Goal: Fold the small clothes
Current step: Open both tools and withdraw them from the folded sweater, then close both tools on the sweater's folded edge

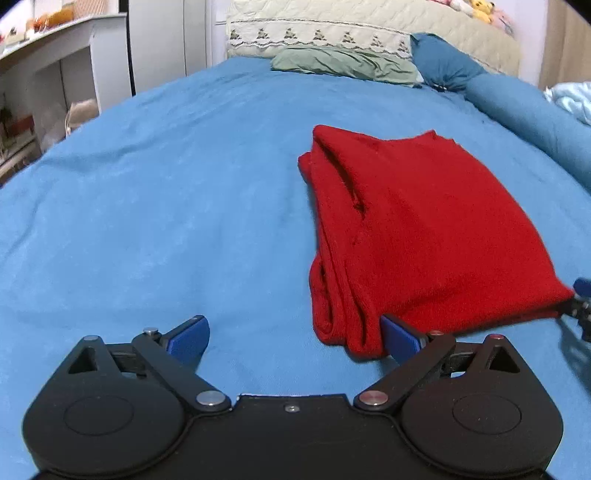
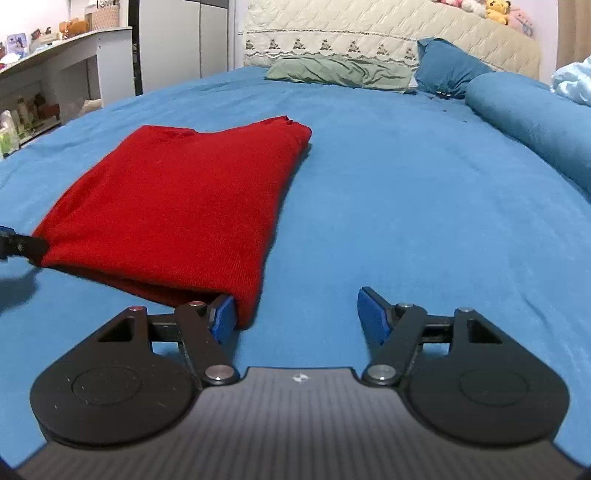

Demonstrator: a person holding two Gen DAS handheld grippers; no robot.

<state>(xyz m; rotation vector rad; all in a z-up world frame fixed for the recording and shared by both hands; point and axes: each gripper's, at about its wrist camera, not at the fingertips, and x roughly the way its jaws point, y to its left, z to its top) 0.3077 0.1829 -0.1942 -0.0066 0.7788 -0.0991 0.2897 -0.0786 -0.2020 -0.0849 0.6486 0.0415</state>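
A folded red knit garment (image 1: pixel 417 229) lies on the blue bed sheet (image 1: pixel 166 206); it also shows in the right wrist view (image 2: pixel 177 206). My left gripper (image 1: pixel 295 338) is open, its right finger (image 1: pixel 400 338) touching the garment's near left corner. My right gripper (image 2: pixel 301 314) is open, its left finger (image 2: pixel 223 317) touching the garment's near right corner. Each gripper shows at the other view's edge, the right one (image 1: pixel 580 299) and the left one (image 2: pixel 18 245), against the garment's near corners.
A green pillow (image 1: pixel 347 64), a blue pillow (image 1: pixel 443 61) and a blue bolster (image 1: pixel 528 110) lie at the head of the bed by a quilted headboard (image 1: pixel 369 26). A white desk (image 1: pixel 48 55) stands left. A light blue blanket (image 2: pixel 572 83) lies far right.
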